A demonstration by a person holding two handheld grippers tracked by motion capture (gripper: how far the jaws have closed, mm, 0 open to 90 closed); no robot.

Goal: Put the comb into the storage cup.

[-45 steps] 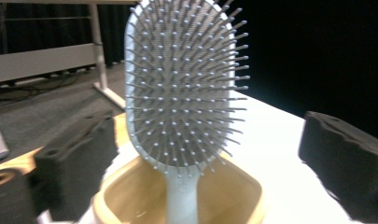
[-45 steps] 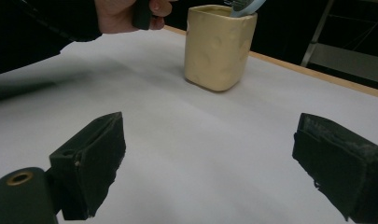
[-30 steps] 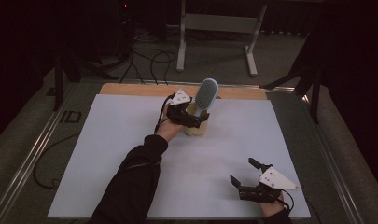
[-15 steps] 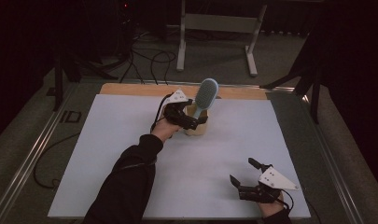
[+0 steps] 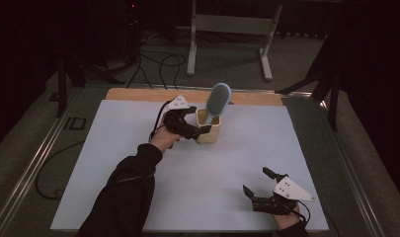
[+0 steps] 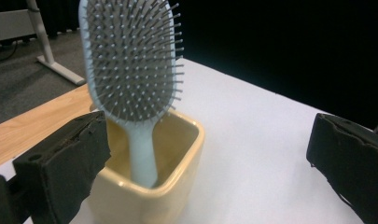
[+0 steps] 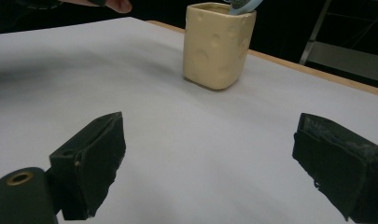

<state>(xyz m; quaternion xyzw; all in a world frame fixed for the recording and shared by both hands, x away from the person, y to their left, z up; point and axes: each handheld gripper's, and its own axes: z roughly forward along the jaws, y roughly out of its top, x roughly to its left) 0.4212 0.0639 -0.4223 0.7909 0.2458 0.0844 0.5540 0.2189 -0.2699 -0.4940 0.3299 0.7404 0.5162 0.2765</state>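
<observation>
Pale-blue hairbrush stands handle-down in the yellow cup at the bench's 12 o'clock — left hand-held gripper, jaws apart, flanks the cup; right hand-held gripper waits open at 5 o'clock.

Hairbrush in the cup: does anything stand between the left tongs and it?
Nothing visible does. The left tongs are open right at the yellow cup, one jaw beside its wall. The hairbrush stands handle-down inside, its head well above the rim. Only the cup's wall surrounds the handle; the white table cover around it is bare.
</observation>
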